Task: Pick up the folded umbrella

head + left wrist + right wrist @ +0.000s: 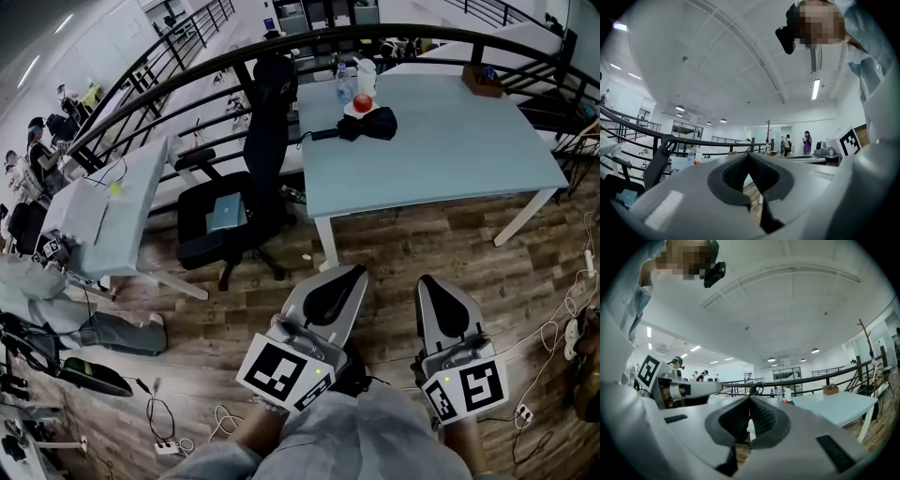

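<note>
A black folded umbrella (361, 126) lies on the pale blue table (441, 141), near its far left part, with its handle sticking out to the left. My left gripper (343, 273) and right gripper (433, 283) are held level over the wooden floor, well short of the table's near edge. Both are shut with nothing between their jaws. In the left gripper view the dark pads (749, 172) meet at the tip (749, 154). The right gripper view shows the same closed tip (750, 398), with the table (834, 408) ahead to the right.
A red apple (363, 102), a white cup (367, 77) and a clear bottle (343, 86) stand just behind the umbrella. A small wooden box (482, 82) sits at the table's far right. A black office chair (242, 202) stands left of the table. Cables and power strips lie on the floor.
</note>
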The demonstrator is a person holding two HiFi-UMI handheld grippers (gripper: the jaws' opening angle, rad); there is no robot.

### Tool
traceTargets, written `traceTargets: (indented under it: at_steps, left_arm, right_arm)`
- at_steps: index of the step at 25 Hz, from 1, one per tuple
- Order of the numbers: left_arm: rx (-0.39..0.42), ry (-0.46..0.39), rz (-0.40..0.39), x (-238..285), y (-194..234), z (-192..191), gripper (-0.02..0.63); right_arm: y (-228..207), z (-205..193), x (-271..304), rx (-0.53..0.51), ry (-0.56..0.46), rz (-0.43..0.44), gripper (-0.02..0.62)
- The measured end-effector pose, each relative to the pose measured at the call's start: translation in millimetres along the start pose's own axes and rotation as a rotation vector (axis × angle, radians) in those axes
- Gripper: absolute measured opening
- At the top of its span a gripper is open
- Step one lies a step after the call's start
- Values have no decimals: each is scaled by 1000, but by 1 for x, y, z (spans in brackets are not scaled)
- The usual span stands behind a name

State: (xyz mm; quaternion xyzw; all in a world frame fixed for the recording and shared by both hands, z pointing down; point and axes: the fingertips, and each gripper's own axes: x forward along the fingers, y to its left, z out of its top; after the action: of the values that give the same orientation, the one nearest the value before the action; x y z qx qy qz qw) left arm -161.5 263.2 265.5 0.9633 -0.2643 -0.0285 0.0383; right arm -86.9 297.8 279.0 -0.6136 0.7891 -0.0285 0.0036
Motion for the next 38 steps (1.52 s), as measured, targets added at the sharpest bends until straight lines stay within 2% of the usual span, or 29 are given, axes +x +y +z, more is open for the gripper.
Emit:
traceTargets:
  at_steps: [17, 38]
  left_arm:
    - [-12, -12, -21, 47, 25, -7, 5]
    - [-32, -12, -31, 176, 123, 2, 5]
  right_arm:
    - [-35, -4, 32, -14, 13, -21, 0]
    - [-127, 9, 161, -24, 39, -26, 0]
